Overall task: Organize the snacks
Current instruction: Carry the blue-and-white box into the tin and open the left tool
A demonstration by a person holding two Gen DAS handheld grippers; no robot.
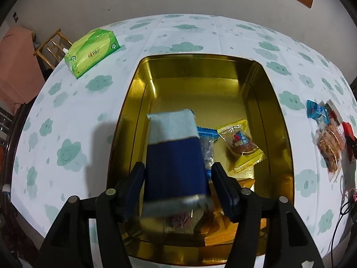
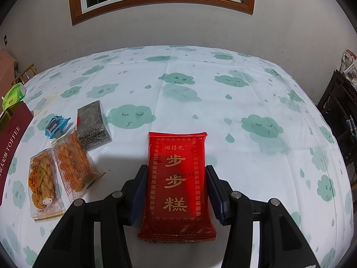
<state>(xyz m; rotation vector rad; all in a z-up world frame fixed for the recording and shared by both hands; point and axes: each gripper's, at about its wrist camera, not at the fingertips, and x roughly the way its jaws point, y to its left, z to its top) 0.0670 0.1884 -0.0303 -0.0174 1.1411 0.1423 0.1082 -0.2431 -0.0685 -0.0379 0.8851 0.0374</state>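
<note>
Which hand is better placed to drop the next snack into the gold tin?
Left. Its tool has the blue packet between its fingers directly over the gold tin. The right tool straddles the red packet on the tablecloth, away from the tin.

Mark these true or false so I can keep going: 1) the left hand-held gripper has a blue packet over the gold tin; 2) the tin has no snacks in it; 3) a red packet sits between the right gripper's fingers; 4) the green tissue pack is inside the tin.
1) True: the left hand-held gripper has the blue packet between its fingers above the gold tin.
2) False: a yellow-wrapped snack and others already lie inside.
3) True: the red packet lies between the right hand-held gripper fingers.
4) False: the green tissue pack lies on the tablecloth, outside the tin.
</note>
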